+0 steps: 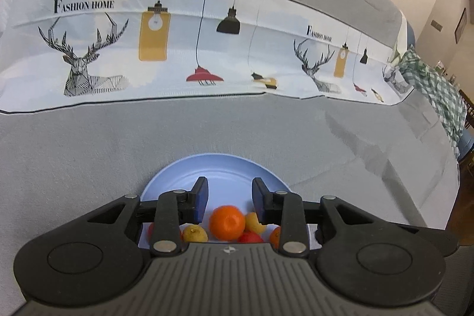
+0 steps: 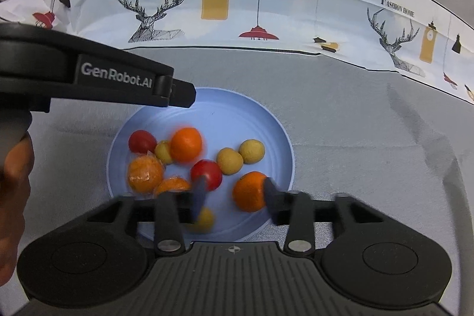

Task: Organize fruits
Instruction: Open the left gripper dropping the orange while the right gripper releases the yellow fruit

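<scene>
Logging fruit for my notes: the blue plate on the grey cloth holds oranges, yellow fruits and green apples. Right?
Not quite. The blue plate holds oranges, yellow fruits and red fruits, none green, as the right wrist view shows.

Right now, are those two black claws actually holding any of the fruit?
No. The left gripper hangs open above the blue plate, gripping nothing. The right gripper is open too; an orange sits between its fingers, not squeezed.
</scene>
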